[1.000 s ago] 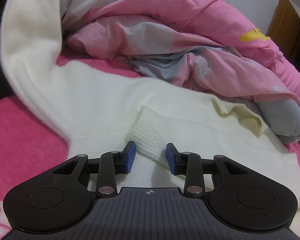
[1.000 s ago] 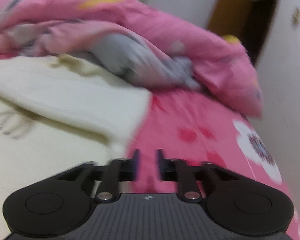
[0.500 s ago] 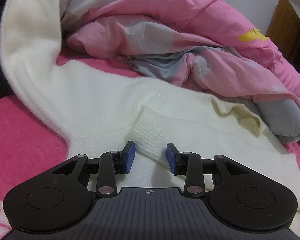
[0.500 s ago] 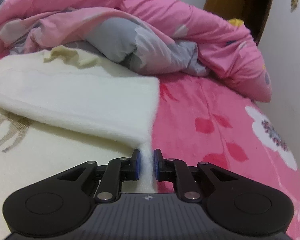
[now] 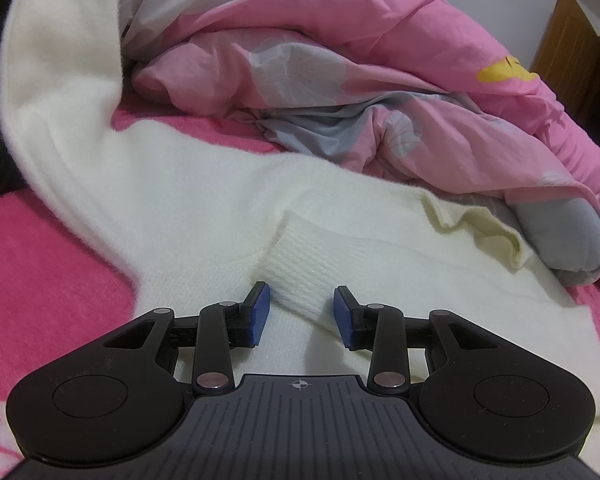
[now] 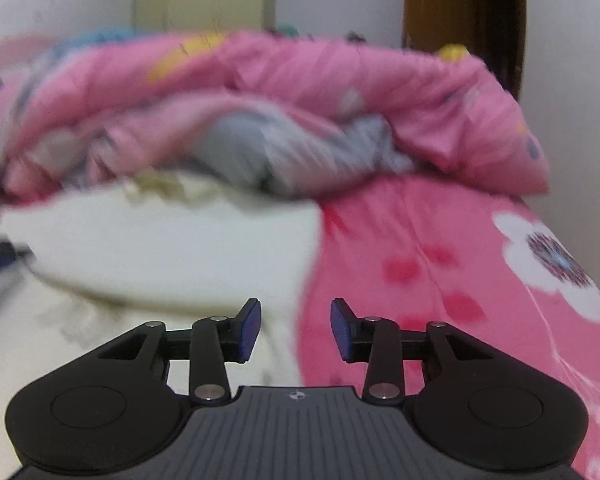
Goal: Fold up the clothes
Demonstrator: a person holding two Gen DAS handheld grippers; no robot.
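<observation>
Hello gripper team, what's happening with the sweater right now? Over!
Left gripper open, ribbed cuff between its fingers. Right gripper open, empty. Fluffy cream knit sweater half folded on pink bed. Rumpled pink-and-grey quilt touching its far edge.

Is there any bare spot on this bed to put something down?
Yes: the pink sheet right of the white sweater, up to the wall, and a strip left of it. The rumpled quilt crowds the far side.
</observation>
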